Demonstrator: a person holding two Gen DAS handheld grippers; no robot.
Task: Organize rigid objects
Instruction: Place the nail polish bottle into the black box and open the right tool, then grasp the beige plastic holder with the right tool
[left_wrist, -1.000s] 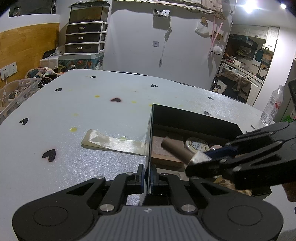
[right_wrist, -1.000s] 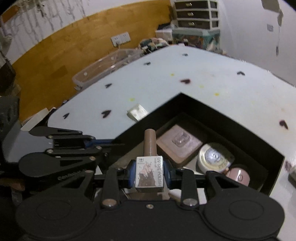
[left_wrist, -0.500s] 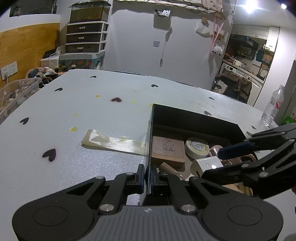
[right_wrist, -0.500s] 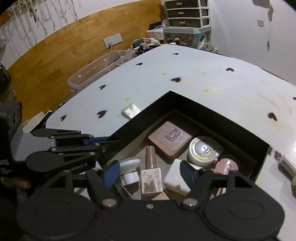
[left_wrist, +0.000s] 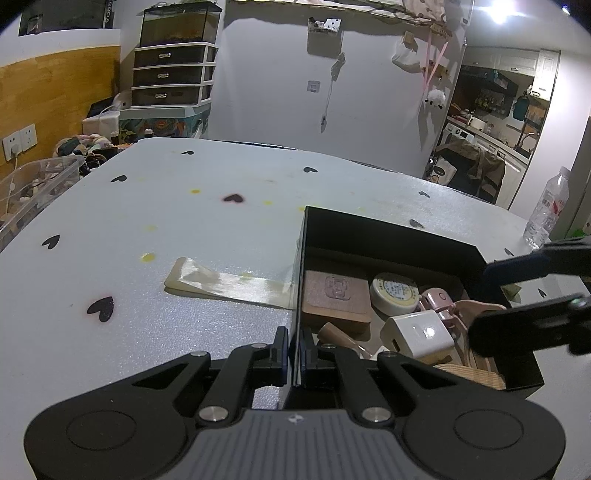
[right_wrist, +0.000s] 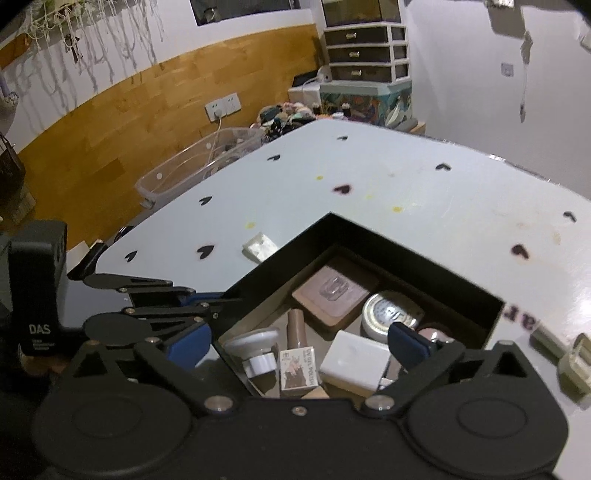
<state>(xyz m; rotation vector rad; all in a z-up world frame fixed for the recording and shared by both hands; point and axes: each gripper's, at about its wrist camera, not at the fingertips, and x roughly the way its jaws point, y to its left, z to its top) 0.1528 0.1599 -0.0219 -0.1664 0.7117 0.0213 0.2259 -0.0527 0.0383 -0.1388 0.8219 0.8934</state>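
A black box (left_wrist: 388, 236) (right_wrist: 280, 258) sits on the white table. My left gripper (left_wrist: 293, 352) is shut on the box's near wall; it also shows in the right wrist view (right_wrist: 207, 306). My right gripper (right_wrist: 299, 345) is open and empty above the box; it shows at the right of the left wrist view (left_wrist: 491, 299). In the box lie the brown nail polish bottle (right_wrist: 297, 343) (left_wrist: 338, 336), a brown pad (right_wrist: 330, 291), a round tin (right_wrist: 388, 314), a white block (right_wrist: 354, 360) and a white cap (right_wrist: 255, 347).
A flat clear packet (left_wrist: 225, 282) lies on the table left of the box. A water bottle (left_wrist: 546, 208) stands at the far right. Small pale objects (right_wrist: 574, 363) lie right of the box. A clear bin (right_wrist: 192, 170) sits beyond the table edge.
My right gripper opened and let the nail polish bottle drop into the box, then pulled back and up. My left gripper stayed shut on the box wall.
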